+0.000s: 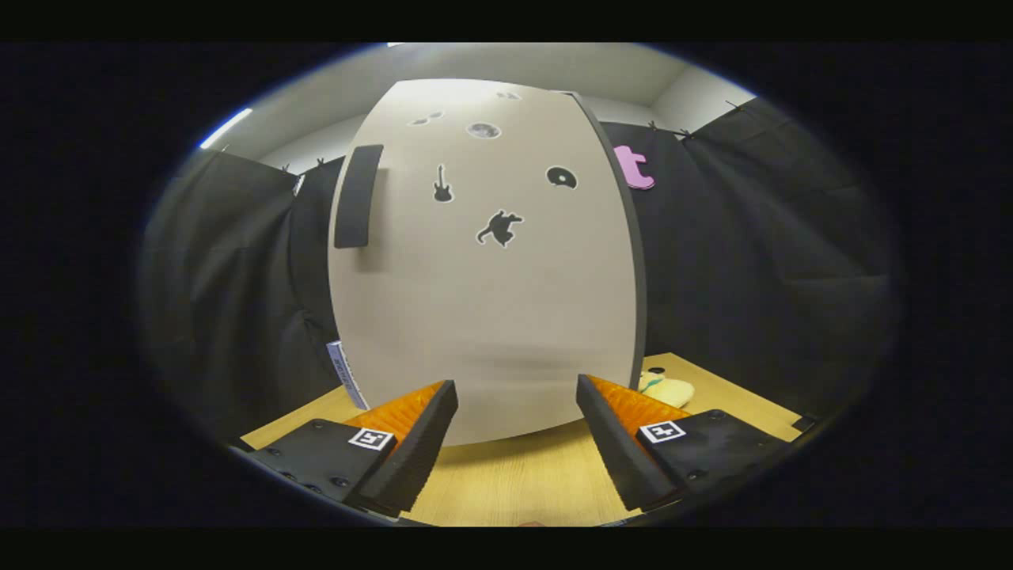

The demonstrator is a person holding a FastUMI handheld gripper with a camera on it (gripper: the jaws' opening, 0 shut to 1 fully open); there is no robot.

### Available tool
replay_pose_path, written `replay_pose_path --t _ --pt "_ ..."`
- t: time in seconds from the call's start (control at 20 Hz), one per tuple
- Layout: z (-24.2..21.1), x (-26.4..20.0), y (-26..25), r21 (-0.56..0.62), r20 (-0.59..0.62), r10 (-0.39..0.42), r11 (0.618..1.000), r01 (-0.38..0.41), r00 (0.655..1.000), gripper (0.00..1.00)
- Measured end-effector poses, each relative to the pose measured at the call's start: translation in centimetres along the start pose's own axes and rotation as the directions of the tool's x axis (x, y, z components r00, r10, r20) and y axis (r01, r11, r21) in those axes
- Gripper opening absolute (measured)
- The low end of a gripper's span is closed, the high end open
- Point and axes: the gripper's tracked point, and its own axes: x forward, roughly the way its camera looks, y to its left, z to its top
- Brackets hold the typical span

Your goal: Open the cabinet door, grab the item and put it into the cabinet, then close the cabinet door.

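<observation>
Gripper (516,431): fingers apart, holding nothing.
Closed beige cabinet door (491,301): dead ahead.
Black vertical bar handle (358,196): door's upper left, long axis upright.

gripper (516,419) | wedge fingers (411,443) — ribbed inner faces | square tags — screwed mounts

We look from the gripper (516,396), low over the table (514,475), forward along its two spread, empty fingers, straight at the closed cabinet door (491,301), which stands near ahead; the booth wall lies far behind.
</observation>
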Motion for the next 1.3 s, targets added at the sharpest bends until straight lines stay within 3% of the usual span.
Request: replay_pose_path --t 0.55,1.3 --pt "6.8 -8.6 -5.8 -0.021 0.12 -0.078 0.997 0.081 0.99 0.98" --pt "6.5 -15.2 -9.5 -0.004 0.113 -0.082 0.997 0.083 0.99 0.98"
